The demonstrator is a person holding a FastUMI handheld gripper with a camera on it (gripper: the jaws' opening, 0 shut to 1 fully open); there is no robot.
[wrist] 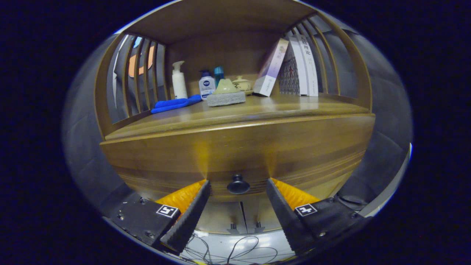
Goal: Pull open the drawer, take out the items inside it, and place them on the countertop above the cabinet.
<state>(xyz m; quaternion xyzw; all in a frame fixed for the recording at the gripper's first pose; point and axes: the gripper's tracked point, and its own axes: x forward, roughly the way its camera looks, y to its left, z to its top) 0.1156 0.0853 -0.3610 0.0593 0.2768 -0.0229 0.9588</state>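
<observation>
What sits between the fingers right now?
The drawer knob, in the gripper view. The open gripper straddles it, fingers apart on either side, not touching.

Three bottles are standing at the back of the tabletop [294, 106]: one white pump bottle [179, 81], one white bottle with a blue cap [206, 84] and one teal-capped bottle [219, 75] showing behind it. One blue cloth [176, 103] is lying beside them, and one grey sponge [226, 98] is sitting near it with one pale green piece [225, 87] on top. One small lidded pot [241, 84] is sitting behind. Three books [294, 68] are leaning together. One dark knob [238, 184] is showing on one drawer [235, 154], sitting between two spread fingers [191, 217].
</observation>
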